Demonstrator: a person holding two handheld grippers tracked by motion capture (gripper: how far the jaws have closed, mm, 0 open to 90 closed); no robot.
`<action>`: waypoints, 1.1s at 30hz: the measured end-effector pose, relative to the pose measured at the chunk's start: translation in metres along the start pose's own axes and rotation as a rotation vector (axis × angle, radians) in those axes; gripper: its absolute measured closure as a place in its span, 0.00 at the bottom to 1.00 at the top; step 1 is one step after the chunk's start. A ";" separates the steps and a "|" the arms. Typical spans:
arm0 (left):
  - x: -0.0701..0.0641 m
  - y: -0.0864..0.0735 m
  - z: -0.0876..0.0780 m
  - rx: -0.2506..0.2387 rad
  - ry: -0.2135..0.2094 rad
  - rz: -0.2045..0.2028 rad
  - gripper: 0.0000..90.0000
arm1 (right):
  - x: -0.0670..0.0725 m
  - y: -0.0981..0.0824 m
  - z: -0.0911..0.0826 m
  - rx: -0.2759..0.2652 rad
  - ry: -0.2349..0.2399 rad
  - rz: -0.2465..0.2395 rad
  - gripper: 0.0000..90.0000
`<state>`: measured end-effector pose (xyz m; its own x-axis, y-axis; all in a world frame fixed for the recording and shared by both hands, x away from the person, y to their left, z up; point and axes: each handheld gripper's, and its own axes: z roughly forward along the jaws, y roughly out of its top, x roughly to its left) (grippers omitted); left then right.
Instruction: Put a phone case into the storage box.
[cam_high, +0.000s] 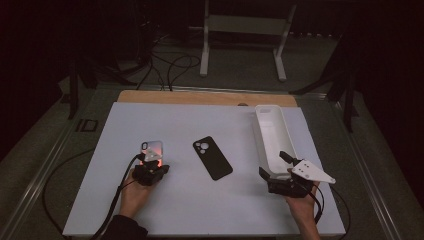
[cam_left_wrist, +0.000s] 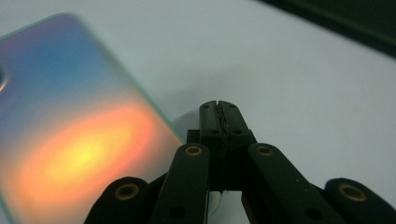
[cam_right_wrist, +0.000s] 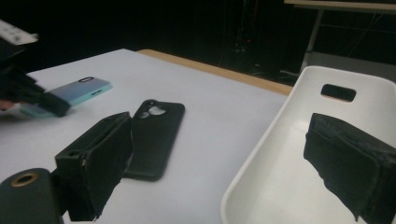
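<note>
Iridescent phone case (cam_high: 152, 149), orange-pink glow fading to blue, lies flat on the white table (cam_high: 190, 210) at the person's left, and the left claw (cam_high: 151, 165) sits right at its near end. From the left gripper view, that claw's (cam_left_wrist: 219, 109) 2 jaws are pressed together with nothing between them, tips just beside the case's (cam_left_wrist: 74, 144) near edge. Can't tell whether they actually touch it. The left hand (cam_high: 134, 192) comes in from the bottom edge with the cable trailing off to the side.

Over on the right, the right claw (cam_high: 275, 166) has its jaws spread wide, 1 on each side of the near wall of a white tray (cam_high: 270, 131). In the right gripper view, 1 jaw hangs inside the tray (cam_right_wrist: 280, 154) and the other outside over the table, neither pressing on the rim, so it's open and not gripping anything. The right hand (cam_high: 302, 205) holds it from below, grey 3-cornered plate on top.

Between the 2 claws, a bit farther out, a black phone case (cam_high: 212, 157) lies back-up on the table, camera cutout at the far end, well apart from both the tray and the shiny case. Beyond that, the tray runs lengthwise toward the far edge, where a strip of wooden board shows past the white surface.
</note>
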<state>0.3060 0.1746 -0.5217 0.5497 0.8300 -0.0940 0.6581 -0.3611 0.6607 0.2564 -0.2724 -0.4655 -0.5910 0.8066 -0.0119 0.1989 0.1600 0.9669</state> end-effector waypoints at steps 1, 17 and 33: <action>0.002 -0.004 -0.004 0.001 0.009 0.000 1.00 | -0.001 0.001 0.000 -0.001 0.000 -0.001 0.09; 0.040 -0.035 -0.033 -0.039 0.119 -0.117 1.00 | -0.011 0.003 0.008 0.016 -0.011 -0.016 0.09; 0.026 -0.031 -0.093 -0.420 0.067 -0.040 0.54 | -0.008 -0.001 0.004 0.024 -0.003 -0.006 0.09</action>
<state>0.2524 0.2470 -0.4756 0.4847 0.8704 -0.0863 0.4041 -0.1354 0.9046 0.2639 -0.2770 -0.4674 -0.5896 0.8075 -0.0187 0.2140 0.1785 0.9604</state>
